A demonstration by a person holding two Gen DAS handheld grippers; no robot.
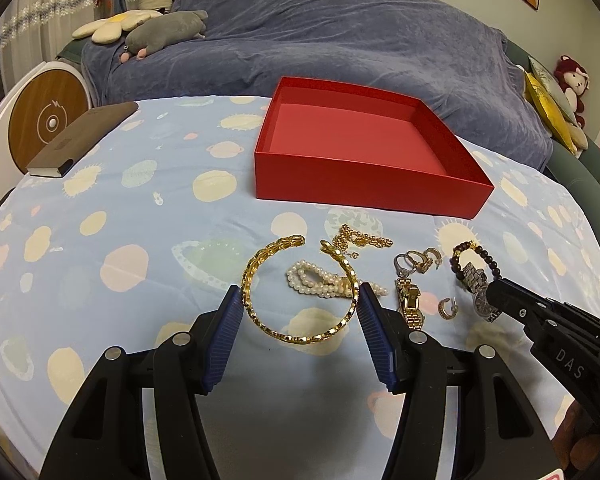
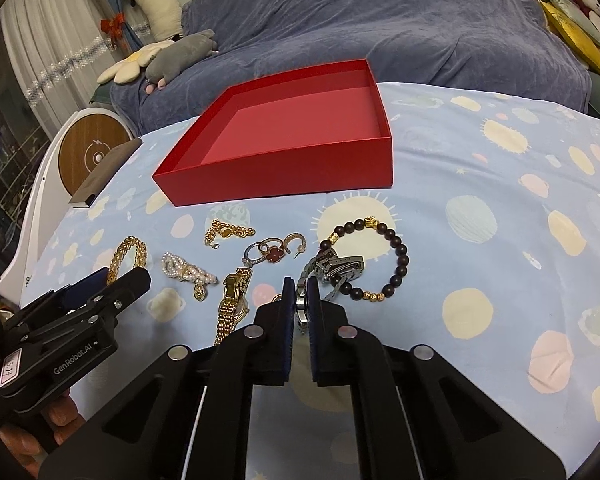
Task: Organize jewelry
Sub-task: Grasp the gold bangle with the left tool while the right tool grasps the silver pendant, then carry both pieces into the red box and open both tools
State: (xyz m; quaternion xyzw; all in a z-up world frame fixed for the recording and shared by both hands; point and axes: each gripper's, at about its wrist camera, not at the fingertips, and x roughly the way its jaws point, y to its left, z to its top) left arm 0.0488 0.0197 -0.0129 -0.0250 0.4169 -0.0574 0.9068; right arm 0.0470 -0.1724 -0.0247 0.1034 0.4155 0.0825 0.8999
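My left gripper [image 1: 300, 304] is shut on a large gold chain bracelet [image 1: 296, 336]; both blue pads touch its sides, and it shows in the right wrist view [image 2: 128, 258]. My right gripper [image 2: 300, 292] is shut on a silver watch [image 2: 336, 268], gripping its face; the watch also shows in the left wrist view [image 1: 478, 288]. Lying on the cloth are a pearl strand [image 1: 320, 282], a gold watch [image 2: 232, 300], a thin gold chain [image 2: 226, 234], rings [image 2: 270, 254], a small hoop earring [image 1: 447, 307] and a dark bead bracelet [image 2: 396, 252]. An empty red box [image 1: 364, 184] stands behind them.
A dark notebook [image 1: 80, 140] lies at the table's far left edge, beside a round wooden-faced device [image 1: 44, 120]. A sofa with a blue cover [image 1: 340, 40] and plush toys [image 1: 160, 34] is behind the table. The patterned cloth [image 2: 500, 240] stretches to the right of the jewelry.
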